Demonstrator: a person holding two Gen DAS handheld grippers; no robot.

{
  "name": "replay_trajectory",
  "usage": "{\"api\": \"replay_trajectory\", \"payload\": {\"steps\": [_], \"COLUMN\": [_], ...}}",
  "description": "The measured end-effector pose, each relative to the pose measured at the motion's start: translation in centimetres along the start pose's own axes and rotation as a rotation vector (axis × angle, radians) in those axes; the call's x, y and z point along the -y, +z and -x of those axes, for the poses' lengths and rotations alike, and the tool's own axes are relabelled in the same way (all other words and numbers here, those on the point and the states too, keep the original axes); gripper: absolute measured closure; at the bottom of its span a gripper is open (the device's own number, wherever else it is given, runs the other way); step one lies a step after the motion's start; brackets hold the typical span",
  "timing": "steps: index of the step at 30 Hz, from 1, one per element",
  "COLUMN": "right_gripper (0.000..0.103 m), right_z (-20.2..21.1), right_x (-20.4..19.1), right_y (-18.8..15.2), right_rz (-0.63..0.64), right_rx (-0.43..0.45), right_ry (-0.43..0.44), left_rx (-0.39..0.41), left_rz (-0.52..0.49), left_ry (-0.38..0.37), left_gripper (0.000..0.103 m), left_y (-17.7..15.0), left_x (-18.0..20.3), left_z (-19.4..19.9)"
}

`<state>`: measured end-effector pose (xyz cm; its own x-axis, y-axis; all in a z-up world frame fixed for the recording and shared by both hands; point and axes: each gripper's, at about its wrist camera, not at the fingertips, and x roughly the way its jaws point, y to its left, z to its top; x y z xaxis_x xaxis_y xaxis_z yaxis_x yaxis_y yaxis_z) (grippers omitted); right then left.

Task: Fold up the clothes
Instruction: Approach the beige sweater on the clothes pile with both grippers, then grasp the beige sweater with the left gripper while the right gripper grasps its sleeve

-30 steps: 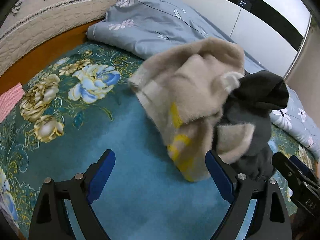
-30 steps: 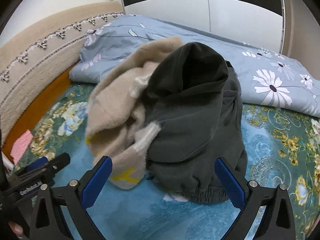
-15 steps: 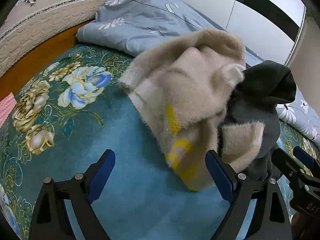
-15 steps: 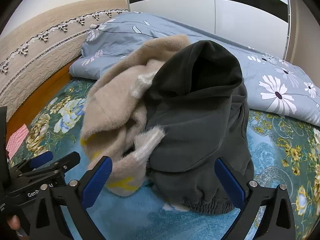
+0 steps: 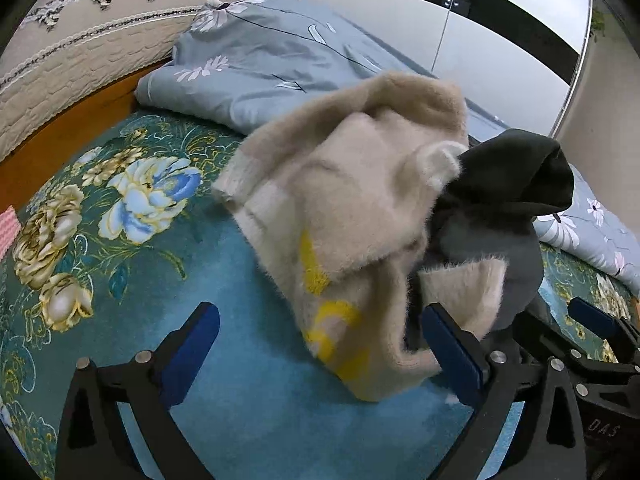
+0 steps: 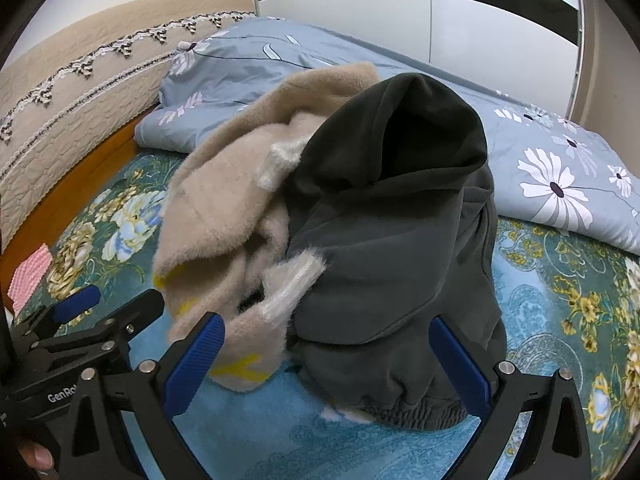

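A fuzzy beige sweater (image 5: 360, 208) with yellow marks lies heaped on the bed against a dark grey hooded garment (image 5: 516, 208). My left gripper (image 5: 320, 344) is open just in front of the sweater's lower edge, holding nothing. From the right wrist, the dark garment (image 6: 400, 248) fills the centre with the beige sweater (image 6: 224, 216) on its left. My right gripper (image 6: 328, 354) is open, its blue pads either side of the pile's near edge, not closed on cloth. The left gripper (image 6: 108, 308) shows at lower left there.
A teal floral bedspread (image 5: 120, 220) covers the bed. A grey-blue flowered duvet (image 6: 560, 168) lies bunched along the far side. A padded beige headboard (image 5: 80, 52) and wooden bed frame run on the left. A pink cloth (image 6: 30, 276) sits at the left edge.
Both grippers have moved a little closer to the pile and the views have shifted slightly; the clothes lie as before. Both stay open.
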<state>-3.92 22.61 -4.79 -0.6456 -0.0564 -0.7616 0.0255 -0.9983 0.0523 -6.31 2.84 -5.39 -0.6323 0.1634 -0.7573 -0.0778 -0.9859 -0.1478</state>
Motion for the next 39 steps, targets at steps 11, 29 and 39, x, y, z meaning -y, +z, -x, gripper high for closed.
{"api": "replay_trajectory", "payload": {"steps": [11,29,39], "right_gripper": [0.0,0.0,0.0], "right_z": [-0.7,-1.0,-1.2], "right_x": [0.7,3.7,7.8], "right_y": [-0.3,-0.2,-0.8], "right_rz": [-0.008,-0.047,-0.121], "right_rx": [-0.018,-0.059,-0.076], "right_ry": [0.013,0.028,0.056], "left_rx": [-0.03,-0.064,-0.044], "left_rz": [-0.026,-0.187,-0.361], "left_ry": [-0.006,0.046,0.23], "left_gripper": [0.002,0.002,0.002], "left_y": [0.2,2.3,4.6], "left_x": [0.9,3.8,7.7], "left_z": [-1.0,-3.9,-8.5]}}
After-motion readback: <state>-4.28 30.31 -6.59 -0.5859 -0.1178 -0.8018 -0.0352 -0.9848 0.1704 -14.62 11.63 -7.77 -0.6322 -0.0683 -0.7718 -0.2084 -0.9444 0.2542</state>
